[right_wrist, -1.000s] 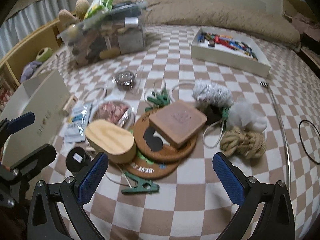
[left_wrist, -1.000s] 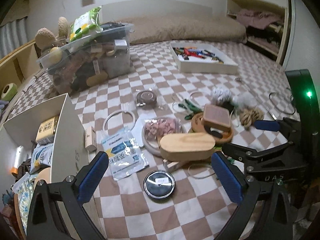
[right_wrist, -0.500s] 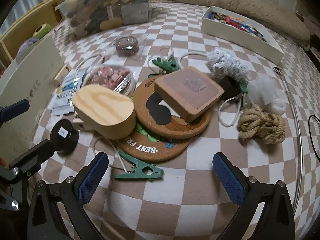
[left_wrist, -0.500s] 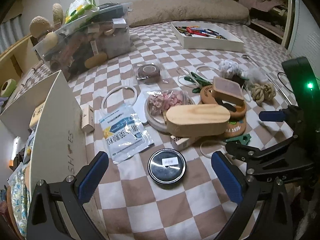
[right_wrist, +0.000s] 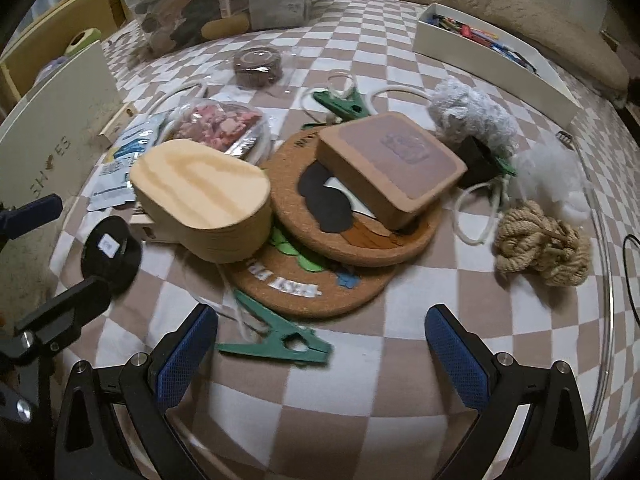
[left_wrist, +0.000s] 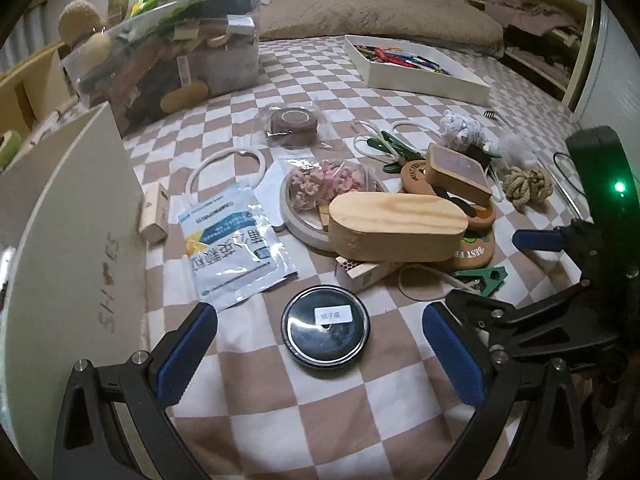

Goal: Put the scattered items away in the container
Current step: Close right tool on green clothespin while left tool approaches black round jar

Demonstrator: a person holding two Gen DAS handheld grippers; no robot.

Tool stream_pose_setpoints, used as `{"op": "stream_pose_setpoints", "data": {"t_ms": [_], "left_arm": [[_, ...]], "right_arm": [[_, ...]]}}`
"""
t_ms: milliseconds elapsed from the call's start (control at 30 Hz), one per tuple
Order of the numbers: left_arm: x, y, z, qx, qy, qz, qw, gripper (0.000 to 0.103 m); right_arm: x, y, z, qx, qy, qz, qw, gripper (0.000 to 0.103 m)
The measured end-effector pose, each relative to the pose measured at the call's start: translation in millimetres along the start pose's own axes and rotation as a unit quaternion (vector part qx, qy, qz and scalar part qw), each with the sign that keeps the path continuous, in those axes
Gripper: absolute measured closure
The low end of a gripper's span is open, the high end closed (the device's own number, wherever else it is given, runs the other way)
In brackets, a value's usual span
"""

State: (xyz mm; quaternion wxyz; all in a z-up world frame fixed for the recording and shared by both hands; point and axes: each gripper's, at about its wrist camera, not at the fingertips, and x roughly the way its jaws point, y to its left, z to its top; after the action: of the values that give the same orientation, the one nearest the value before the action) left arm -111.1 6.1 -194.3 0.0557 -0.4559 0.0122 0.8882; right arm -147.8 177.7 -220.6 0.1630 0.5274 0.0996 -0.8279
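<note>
We see the scattered items in a heap on the checkered cover [left_wrist: 328, 408], mid-frame in both views, and the container, a white box [left_wrist: 68, 216] lettered SHOES, along the left edge of the left wrist view and at upper left of the right wrist view. In the left wrist view a round black tin [left_wrist: 325, 332] with a white label lies low centre, between the blue pads of our left gripper [left_wrist: 320, 350], whose jaws stand wide apart with nothing in them. Just above the tin sit a blue-white sachet [left_wrist: 232, 240], a small matchbox [left_wrist: 362, 272] and an oval wooden box [left_wrist: 398, 226] that leans on a round tray with a bag of pink pieces [left_wrist: 328, 184]. In the right wrist view our right gripper [right_wrist: 320, 354] is also spread open and empty, with a green clothespin [right_wrist: 276, 340] just above its left pad; two stacked cork coasters [right_wrist: 352, 236] carry a rectangular brown-topped box [right_wrist: 390, 164] at centre. A jute rope knot [right_wrist: 542, 248] and white fluff [right_wrist: 554, 182] lie at right. Farther up we have a wrapped brown roll [left_wrist: 294, 122], a white ring [left_wrist: 226, 166], a clear bin full of stuff [left_wrist: 168, 56] upper left, and a white tray of pens [left_wrist: 416, 66] upper right.
</note>
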Motion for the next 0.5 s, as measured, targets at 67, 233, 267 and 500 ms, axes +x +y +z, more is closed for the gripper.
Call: {"op": "stream_pose_setpoints", "data": {"t_ms": [67,233,267,500], "left_arm": [[4,0,0,-0.006,0.000,-0.006,1.0000,0.000],[12,0,-3,-0.013,0.005,-0.009,0.9999,0.000],[15,1,-4,-0.014,0.009,-0.005,0.9999,0.000],[26,14,-9,-0.044,0.031,-0.001,0.9986,0.000]], "right_arm": [[0,-4,-1,0.006,0.001,0.003,1.000,0.000],[0,-12,-4,0.004,0.008,0.008,1.000,0.000],[1,-12,-4,0.005,0.008,0.010,1.000,0.000],[2,-12,-7,0.005,0.001,0.006,1.000,0.000]]}}
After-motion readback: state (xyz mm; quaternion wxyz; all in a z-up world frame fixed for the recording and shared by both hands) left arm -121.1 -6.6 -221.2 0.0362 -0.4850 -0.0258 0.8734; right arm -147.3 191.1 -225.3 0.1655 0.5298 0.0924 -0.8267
